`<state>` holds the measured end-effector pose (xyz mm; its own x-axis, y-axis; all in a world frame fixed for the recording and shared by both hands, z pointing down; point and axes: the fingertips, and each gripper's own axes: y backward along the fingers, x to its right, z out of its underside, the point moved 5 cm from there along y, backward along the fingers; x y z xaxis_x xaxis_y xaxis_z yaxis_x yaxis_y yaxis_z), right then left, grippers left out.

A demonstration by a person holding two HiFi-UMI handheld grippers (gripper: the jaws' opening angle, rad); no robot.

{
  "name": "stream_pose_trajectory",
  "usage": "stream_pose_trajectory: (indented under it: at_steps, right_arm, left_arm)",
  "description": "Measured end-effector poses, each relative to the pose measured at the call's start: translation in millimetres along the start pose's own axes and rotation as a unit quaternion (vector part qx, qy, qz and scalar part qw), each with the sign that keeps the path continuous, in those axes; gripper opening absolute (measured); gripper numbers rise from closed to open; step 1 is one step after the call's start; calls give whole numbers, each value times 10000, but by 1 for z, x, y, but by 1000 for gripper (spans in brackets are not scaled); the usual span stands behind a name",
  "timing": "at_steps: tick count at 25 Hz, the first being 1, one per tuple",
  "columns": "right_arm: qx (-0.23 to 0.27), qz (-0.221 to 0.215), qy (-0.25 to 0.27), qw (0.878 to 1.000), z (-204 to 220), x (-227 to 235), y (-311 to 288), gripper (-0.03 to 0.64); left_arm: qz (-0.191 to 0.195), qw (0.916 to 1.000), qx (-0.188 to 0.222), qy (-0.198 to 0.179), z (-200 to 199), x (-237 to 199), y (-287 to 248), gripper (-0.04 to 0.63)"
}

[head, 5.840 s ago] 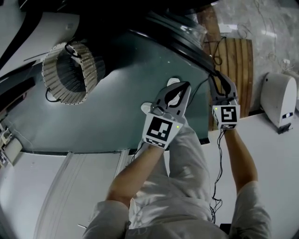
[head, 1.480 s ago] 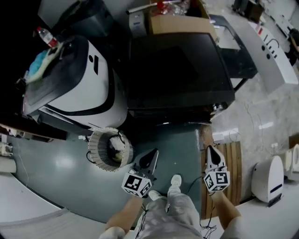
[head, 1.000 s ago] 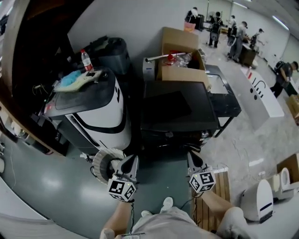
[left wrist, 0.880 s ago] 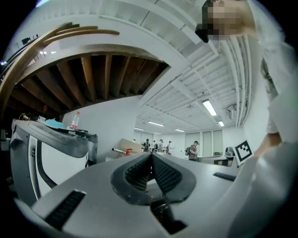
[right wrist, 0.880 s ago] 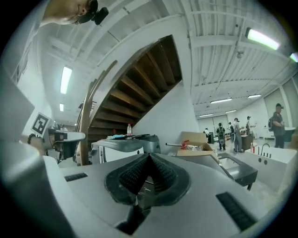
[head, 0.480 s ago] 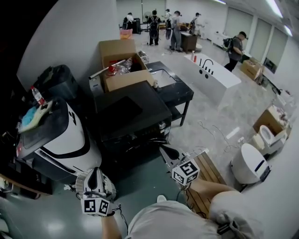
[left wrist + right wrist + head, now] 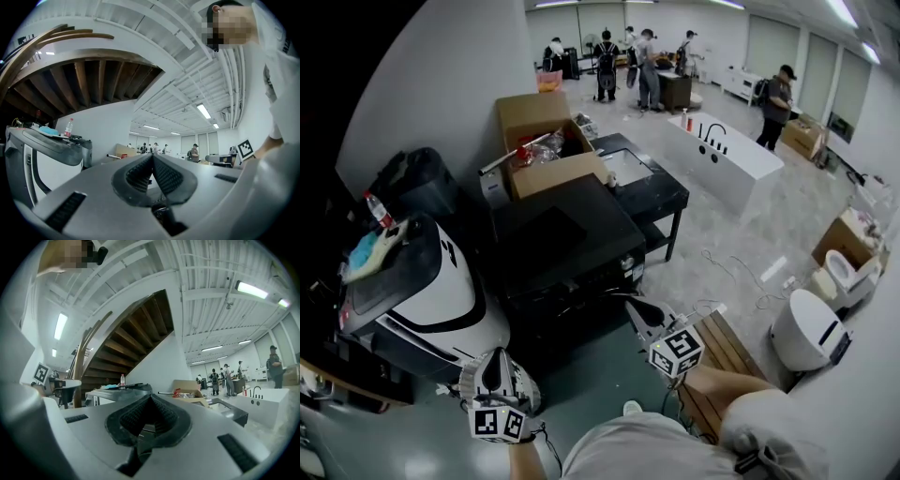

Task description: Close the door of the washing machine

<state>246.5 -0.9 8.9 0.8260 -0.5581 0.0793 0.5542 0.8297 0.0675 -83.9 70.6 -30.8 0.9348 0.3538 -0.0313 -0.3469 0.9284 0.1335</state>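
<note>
The washing machine (image 7: 431,305), white with a dark top, stands at the left in the head view; its door side does not show. It also appears at the left edge of the left gripper view (image 7: 47,154) and behind the jaws in the right gripper view (image 7: 117,392). My left gripper (image 7: 495,359) hangs in the air in front of the machine, jaws shut with nothing between them (image 7: 151,158). My right gripper (image 7: 636,306) is held further right, before a black cabinet, also shut and holding nothing (image 7: 149,398). Neither touches the machine.
A bottle (image 7: 377,211) and a blue cloth (image 7: 366,251) lie on the machine's top. A woven basket (image 7: 525,392) sits on the floor under my left gripper. To the right are a black cabinet (image 7: 558,244), a cardboard box (image 7: 548,141), a wooden pallet (image 7: 724,349) and a toilet (image 7: 806,333). People stand far back.
The head view has swung up from the floor to the whole room. Both grippers have risen and drawn apart, both shut throughout. In the last half second they hardly shift.
</note>
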Motion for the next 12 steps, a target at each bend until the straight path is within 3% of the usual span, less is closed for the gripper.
stream_pose_trajectory:
  at_steps: [12]
  right_arm:
    - [43,-21,142,9999,-8,14,-10,10]
  left_arm:
    - [4,10000,-33,-52,2,3,-15,3]
